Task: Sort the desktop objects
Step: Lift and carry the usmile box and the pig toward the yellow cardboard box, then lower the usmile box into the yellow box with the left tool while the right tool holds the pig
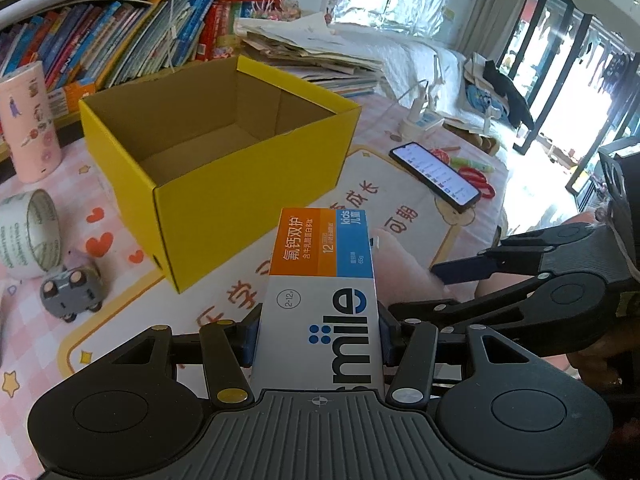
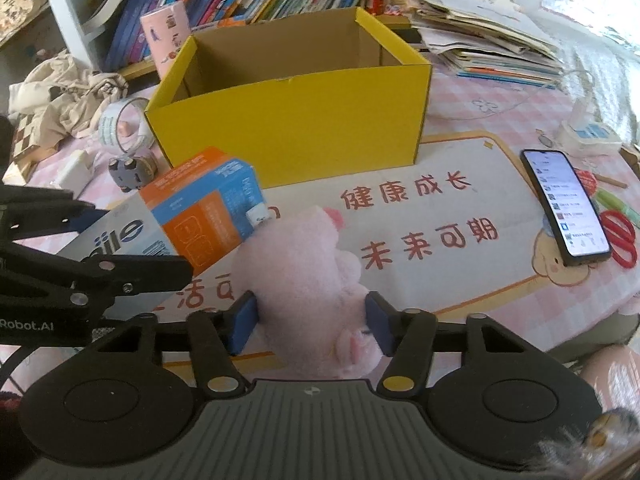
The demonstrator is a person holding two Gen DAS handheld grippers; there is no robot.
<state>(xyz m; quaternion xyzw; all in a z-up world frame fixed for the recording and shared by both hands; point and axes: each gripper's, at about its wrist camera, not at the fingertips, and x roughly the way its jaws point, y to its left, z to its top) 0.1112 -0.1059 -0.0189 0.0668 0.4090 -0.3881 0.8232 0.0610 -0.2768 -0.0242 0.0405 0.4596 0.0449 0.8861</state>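
A person's left gripper (image 1: 318,330) is clamped on a toothpaste carton (image 1: 320,280) at lower centre of the left wrist view, its blue pads pressed against the carton's two long sides. The carton's long axis runs straight ahead along the gripper's fingers, with the orange-and-blue end pointing up the frame toward the near corner of the open yellow box (image 1: 224,148), which sits upper centre on the table (image 1: 404,208). In the right wrist view the right gripper (image 2: 312,322) is closed around a pink plush toy (image 2: 316,276) at lower centre, both pads touching its fur; the toy's length also runs away from the camera, toward the box. The toy appears to lie low over the printed mat, though whether it is lifted clear cannot be told. The step in hand looks like carrying two items to the box, which appears empty. The next move calls for bringing each load over the rim, then releasing it inside; the carton would likely need tipping to fit lengthwise.
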